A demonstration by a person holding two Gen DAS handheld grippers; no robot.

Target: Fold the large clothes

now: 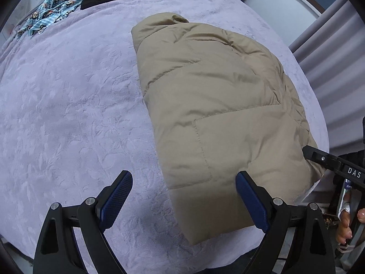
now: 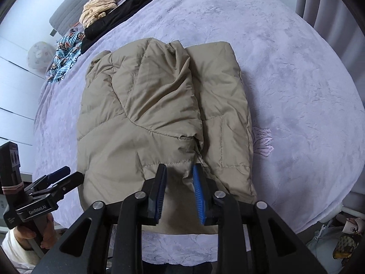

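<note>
While the right gripper (image 2: pixel 178 178) hangs over the jacket's near hem with its jaws parted and gripping nothing, the left gripper (image 1: pixel 184 196) stands wide open beside that hem, also empty. Folded lengthwise, the tan puffer jacket (image 2: pixel 159 118) lies on the lavender bedspread (image 2: pixel 296 91). It looks light, puffy and slick, so pinching the stitched hem seems safest. Beyond the jacket sit black clothes (image 2: pixel 118 16) and a blue cartoon-print garment (image 2: pixel 66 54), well apart, blocking nothing.
</note>
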